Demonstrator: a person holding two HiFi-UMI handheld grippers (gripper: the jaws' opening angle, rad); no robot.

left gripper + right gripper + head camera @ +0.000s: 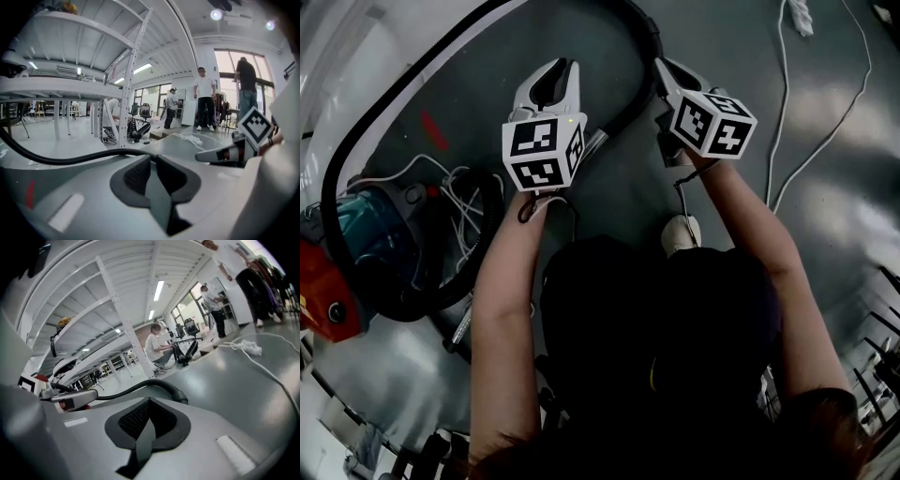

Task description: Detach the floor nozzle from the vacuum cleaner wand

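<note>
My left gripper and right gripper are held up side by side over the grey floor, each pointing away from me. In the left gripper view the jaws stand drawn together with nothing between them. The right gripper is shut and empty too. A black ribbed hose arcs from the teal and red vacuum cleaner body round past both grippers' tips; the hose lies just beyond the left jaws. I cannot make out the floor nozzle in any view.
A white cable runs across the floor at the right. A white shelving rack stands ahead on the left, and people stand or sit further off. My shoe shows below the right gripper.
</note>
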